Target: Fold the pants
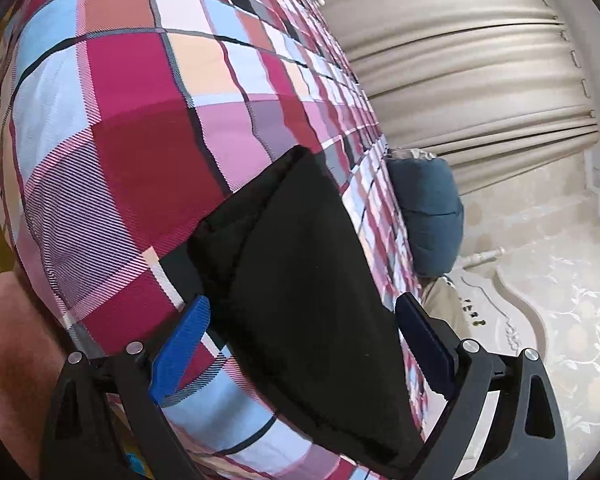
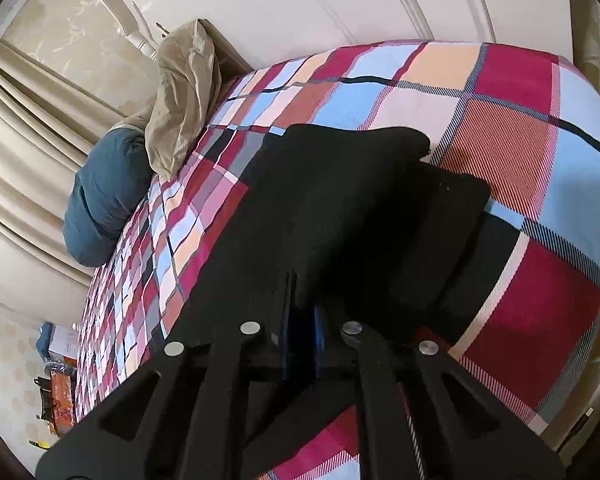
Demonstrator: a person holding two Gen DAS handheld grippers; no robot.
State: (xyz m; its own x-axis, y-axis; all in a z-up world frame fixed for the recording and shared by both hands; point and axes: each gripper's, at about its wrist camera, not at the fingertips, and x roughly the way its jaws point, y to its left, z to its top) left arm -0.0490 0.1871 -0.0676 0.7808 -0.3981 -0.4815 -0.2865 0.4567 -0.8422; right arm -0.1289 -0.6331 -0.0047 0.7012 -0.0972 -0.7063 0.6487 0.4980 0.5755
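Black pants [image 2: 352,216] on plaid bed [image 1: 132,128], long axis running away from both grippers. Right gripper [image 2: 300,344] jaws pinched together on near edge; left gripper [image 1: 300,344] jaws wide apart, straddling pants, not gripping.

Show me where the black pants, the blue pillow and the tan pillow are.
pants [image 1: 300,280]: left wrist view, middle of the folded black cloth.
blue pillow [image 2: 104,196]: right wrist view, its bulging side by the bed's edge.
tan pillow [image 2: 184,100]: right wrist view, middle of its creased face.
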